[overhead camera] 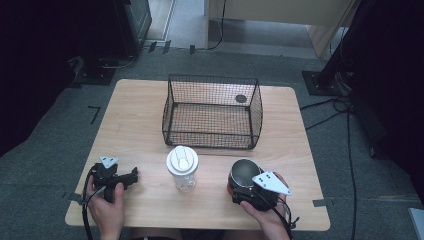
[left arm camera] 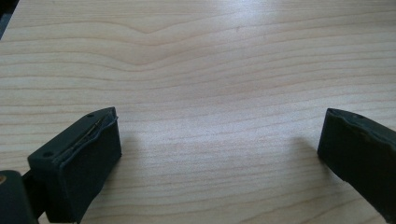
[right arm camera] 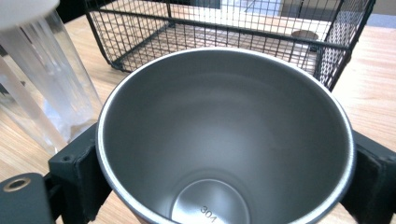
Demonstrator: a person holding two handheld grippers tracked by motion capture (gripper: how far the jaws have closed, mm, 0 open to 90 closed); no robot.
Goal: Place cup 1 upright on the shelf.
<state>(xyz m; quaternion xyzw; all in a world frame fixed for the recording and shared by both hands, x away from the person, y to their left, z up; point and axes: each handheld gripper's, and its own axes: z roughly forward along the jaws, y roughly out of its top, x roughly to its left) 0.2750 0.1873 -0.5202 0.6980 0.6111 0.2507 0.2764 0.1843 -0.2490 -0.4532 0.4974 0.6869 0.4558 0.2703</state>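
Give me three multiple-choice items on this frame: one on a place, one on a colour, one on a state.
1. Where does the clear plastic bottle with the white lid stand?
A. inside the basket
B. in front of the black wire basket
C. on the floor

2. What colour are the basket's wires?
A. black
B. red
C. white

3. How is the right gripper?
A. open over bare wood
B. lying in the basket
C. jaws at both sides of the steel cup

Answers: B, it stands on the wooden table nearer the person; A, dark mesh; C, the pads flank the cup's wall.
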